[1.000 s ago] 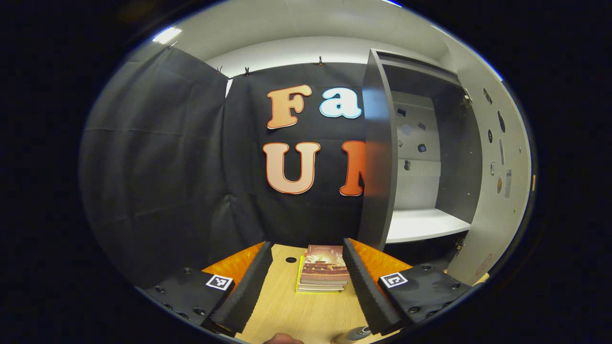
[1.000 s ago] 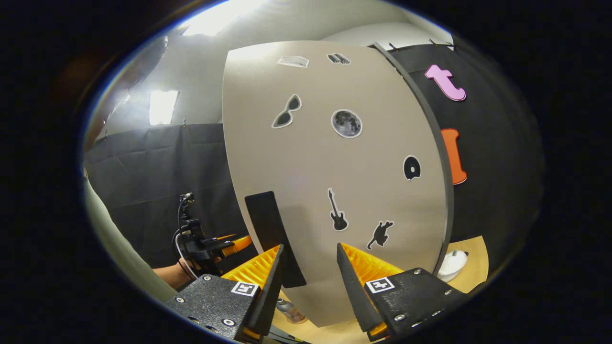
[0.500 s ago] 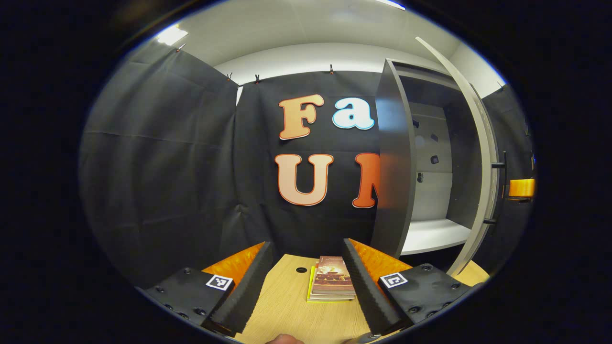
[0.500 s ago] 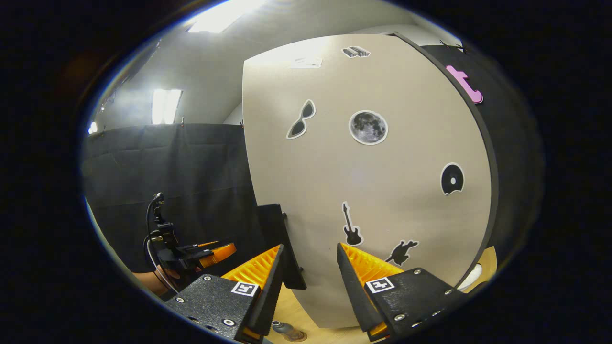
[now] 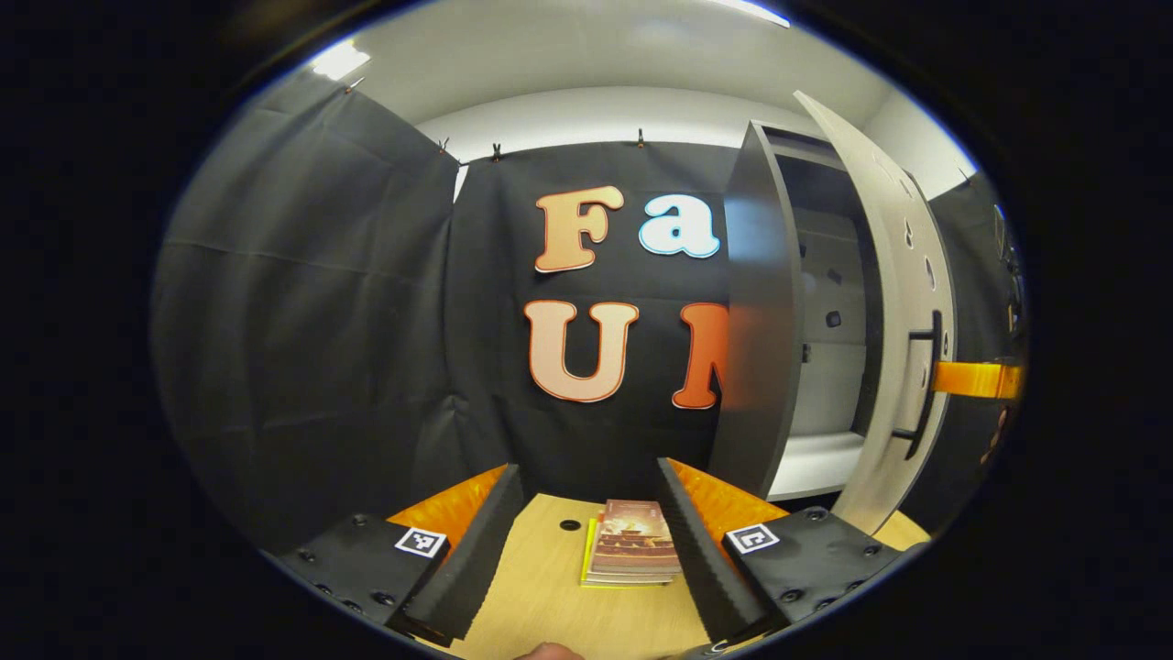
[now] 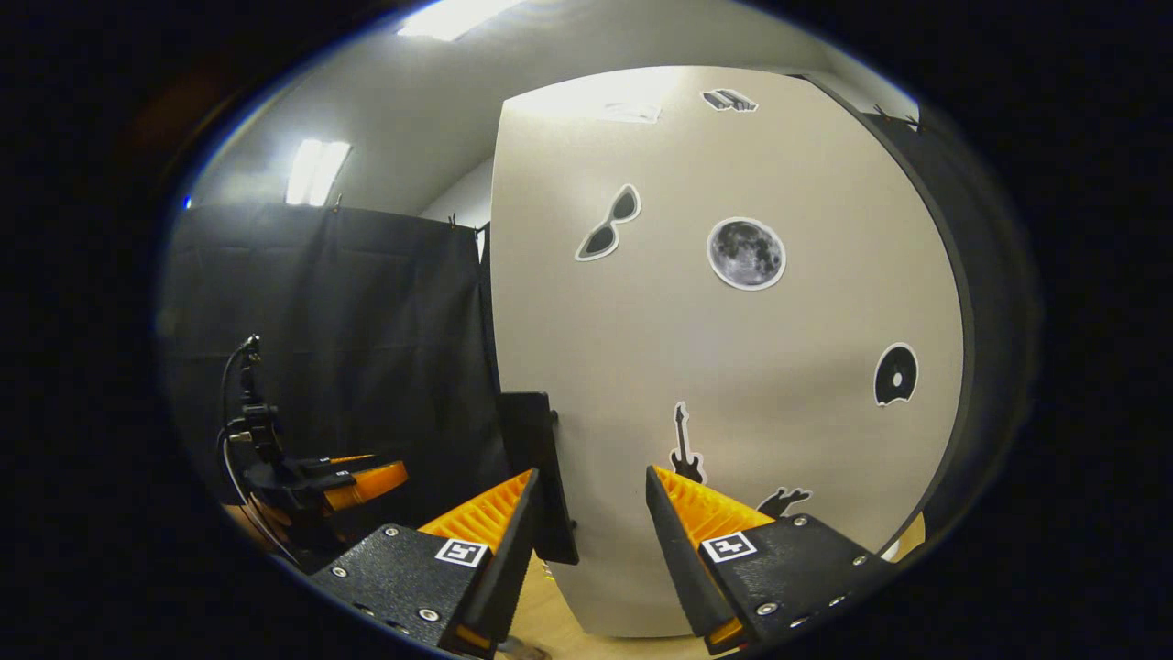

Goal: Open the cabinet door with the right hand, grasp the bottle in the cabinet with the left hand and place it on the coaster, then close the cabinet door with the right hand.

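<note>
— Black cloth walls close off the booth behind a pale wooden table [image 5: 550, 596]. How do we hold the left gripper [image 5: 586, 541]?

— We hold it level over the table, fingers spread wide with nothing between them. Just ahead of its tips lies a small stack of books [image 5: 632, 553]; the cover print is too small for us to read. Ahead and to its right stands the cabinet [image 5: 761, 348], its door [image 5: 903, 302] part-way open, a white shelf [image 5: 811, 463] showing inside.

— And the right gripper [image 6: 586, 541]?

— We point it straight at the door's pale outer face [image 6: 733, 367], very close. Its fingers are apart, one on each side of the door's free edge, and the black handle [image 6: 536, 477] sits just by its left finger; we cannot tell whether either finger touches. From the left gripper view its orange finger [image 5: 976, 379] reaches in beside that handle [image 5: 921, 385].

— Any writing on the door?

— None we can read, just stickers: sunglasses [image 6: 608, 236], a moon [image 6: 746, 253], a record [image 6: 895, 374], a guitar [image 6: 683, 445].

— The bottle?

— A sliver of something at the bottom edge of the left gripper view; we cannot tell.
</note>
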A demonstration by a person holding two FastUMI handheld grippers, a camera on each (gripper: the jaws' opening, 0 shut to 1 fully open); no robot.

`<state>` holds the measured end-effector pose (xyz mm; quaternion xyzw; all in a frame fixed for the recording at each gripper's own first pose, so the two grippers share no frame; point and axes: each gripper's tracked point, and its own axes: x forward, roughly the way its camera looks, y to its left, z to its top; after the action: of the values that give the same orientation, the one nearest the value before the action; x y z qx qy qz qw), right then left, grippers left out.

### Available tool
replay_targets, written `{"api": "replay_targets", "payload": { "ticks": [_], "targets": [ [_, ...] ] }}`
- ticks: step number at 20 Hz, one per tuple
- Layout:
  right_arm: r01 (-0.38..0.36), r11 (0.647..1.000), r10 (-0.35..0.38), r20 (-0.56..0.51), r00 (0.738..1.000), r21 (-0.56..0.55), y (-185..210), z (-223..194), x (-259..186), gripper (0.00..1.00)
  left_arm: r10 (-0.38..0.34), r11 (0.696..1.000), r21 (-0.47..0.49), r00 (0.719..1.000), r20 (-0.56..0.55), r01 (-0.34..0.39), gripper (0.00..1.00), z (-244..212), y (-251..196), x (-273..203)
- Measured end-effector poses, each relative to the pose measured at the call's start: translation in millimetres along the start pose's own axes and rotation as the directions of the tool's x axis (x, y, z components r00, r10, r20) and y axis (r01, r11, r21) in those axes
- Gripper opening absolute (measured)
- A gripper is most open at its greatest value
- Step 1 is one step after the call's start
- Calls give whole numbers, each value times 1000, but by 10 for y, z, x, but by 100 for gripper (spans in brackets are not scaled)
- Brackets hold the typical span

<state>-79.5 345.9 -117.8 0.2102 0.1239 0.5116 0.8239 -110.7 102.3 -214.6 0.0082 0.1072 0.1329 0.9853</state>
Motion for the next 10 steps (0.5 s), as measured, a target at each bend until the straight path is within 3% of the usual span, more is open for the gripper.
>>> {"api": "replay_targets", "payload": {
  "ticks": [1,2,3,6,10],
  "targets": [
    [21,1000,-21,-2,1000,-9,0,7,-3,70,-4,1000,-2,1000,1,4,94,15,-19,30],
    [40,999,-41,-5,999,-19,9,2,5,77,-7,1000,-1,1000,3,7,94,39,-45,55],
    [56,998,-56,-8,998,-29,13,4,15,71,-13,1000,3,1000,5,13,94,65,-74,75],
    [110,994,-110,-31,993,-7,-5,-20,56,73,-7,1000,27,1000,-4,7,96,57,-92,155],
    [151,989,-150,-53,987,7,-7,-24,112,74,-28,1000,-10,1000,-6,28,94,135,-231,271]
  ]
}}
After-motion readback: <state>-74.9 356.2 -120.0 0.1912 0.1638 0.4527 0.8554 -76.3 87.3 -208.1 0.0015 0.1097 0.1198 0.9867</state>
